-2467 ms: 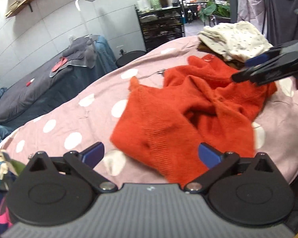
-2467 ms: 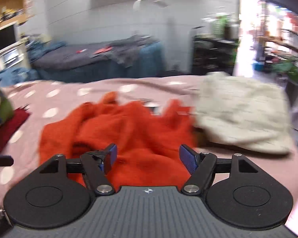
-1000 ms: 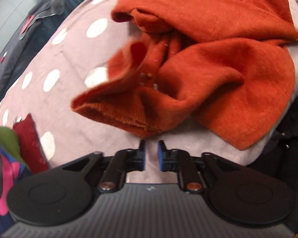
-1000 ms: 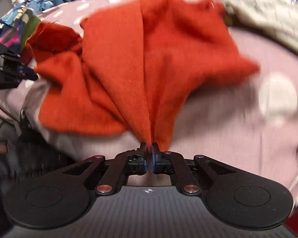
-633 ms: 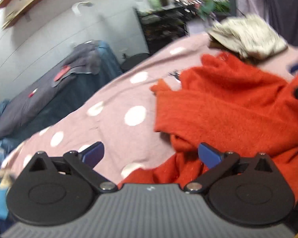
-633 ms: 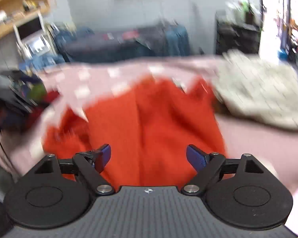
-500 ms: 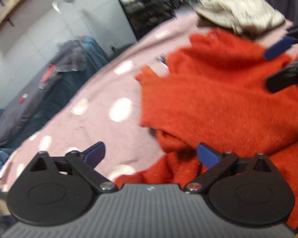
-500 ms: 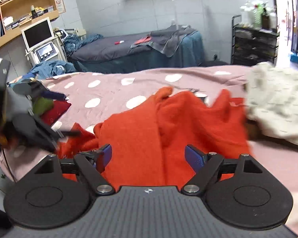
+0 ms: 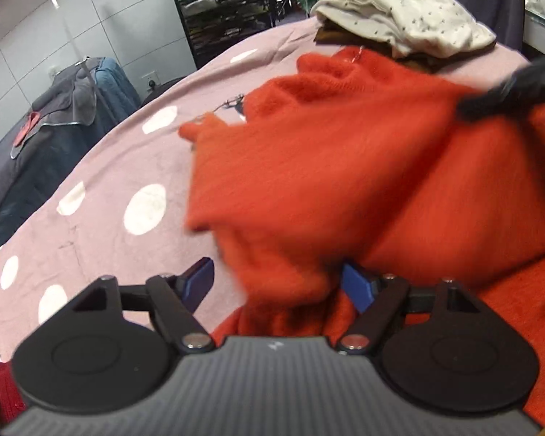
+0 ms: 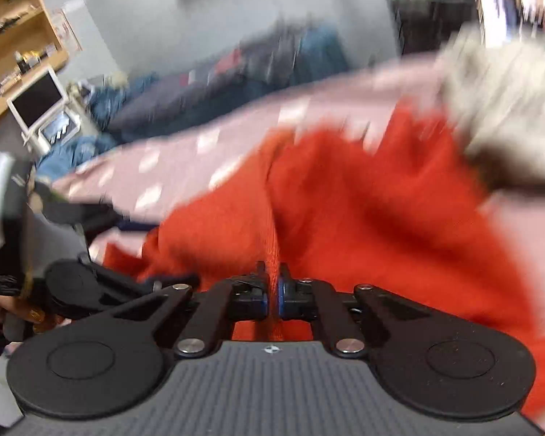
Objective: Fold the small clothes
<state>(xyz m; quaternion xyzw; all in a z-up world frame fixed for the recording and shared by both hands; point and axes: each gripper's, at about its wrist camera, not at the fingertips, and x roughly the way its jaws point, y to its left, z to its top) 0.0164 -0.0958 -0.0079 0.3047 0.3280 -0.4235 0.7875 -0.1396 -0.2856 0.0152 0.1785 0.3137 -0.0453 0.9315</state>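
My right tool [image 10: 272,283] is clamped on a raised ridge of the orange knit sweater [image 9: 345,167]; its blue pads [image 10: 285,298] press the fabric from both sides, having just closed after standing wide. My left tool [image 9: 278,283] stands fairly wide, its jaws having just narrowed slightly; a bunched fold of the sweater sits between the pads [image 9: 356,285] without being pinched. The sweater lies crumpled on the pink bed cover with white dots [image 9: 101,189], partly lifted toward the right tool. Beyond it rests a cream speckled garment [image 9: 410,21], touching the sweater's far edge. The right wrist view is heavily blurred.
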